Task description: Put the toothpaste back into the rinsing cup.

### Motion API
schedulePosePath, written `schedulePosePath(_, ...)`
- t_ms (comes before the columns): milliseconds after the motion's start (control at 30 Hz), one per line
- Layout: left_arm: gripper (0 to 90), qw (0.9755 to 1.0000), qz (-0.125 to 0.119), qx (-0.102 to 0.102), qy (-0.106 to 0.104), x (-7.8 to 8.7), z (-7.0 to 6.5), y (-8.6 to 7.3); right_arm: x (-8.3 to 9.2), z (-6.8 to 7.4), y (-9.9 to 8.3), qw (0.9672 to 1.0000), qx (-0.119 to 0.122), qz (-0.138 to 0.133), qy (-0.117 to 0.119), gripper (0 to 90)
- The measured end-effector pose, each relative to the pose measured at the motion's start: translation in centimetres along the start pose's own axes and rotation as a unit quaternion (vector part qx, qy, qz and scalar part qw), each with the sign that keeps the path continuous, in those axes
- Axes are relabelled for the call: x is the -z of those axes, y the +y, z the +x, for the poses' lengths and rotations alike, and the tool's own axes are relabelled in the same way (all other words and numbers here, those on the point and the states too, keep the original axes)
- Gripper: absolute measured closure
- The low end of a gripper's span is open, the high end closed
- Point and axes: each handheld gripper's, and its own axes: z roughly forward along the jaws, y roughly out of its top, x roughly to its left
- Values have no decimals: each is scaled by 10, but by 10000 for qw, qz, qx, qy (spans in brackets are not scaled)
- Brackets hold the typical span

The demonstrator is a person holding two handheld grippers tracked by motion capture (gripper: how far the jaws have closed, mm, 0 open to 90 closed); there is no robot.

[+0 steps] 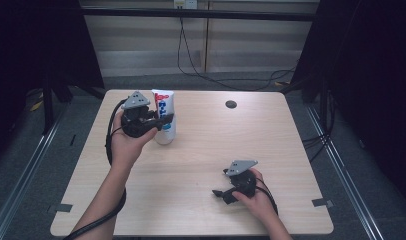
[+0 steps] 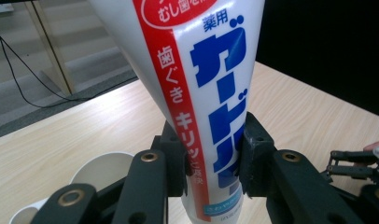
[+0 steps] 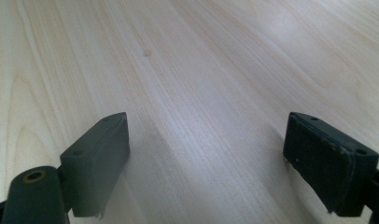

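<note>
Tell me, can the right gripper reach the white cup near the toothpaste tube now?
Probably yes: the right gripper is open and empty, with bare table between, though the toothpaste tube in the left gripper stands over the white cup.

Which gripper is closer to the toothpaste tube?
Left. The left gripper is clamped on the toothpaste tube, holding it upright above a white cup. The right gripper sits open, far off near the table's front edge.
</note>
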Motion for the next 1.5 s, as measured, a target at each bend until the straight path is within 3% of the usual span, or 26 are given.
schedulePosePath(200, 684, 9999, -47, -25, 131, -1, 5, 5, 0, 1, 0, 10000, -31, 3, -28, 142)
schedulePosePath(467, 682, 9992, -228, 113, 307, -1, 13, 7, 0, 1, 0, 10000, -35, 6, -28, 142)
schedulePosePath(1100, 682, 9969, -296, 211, 697, 0, 35, 9, 0, 1, 0, 10000, -42, 7, -28, 142)
schedulePosePath(1500, 678, 9962, -275, 243, 786, -9, 44, 4, 0, 1, 0, 10000, -54, 1, -61, 141)
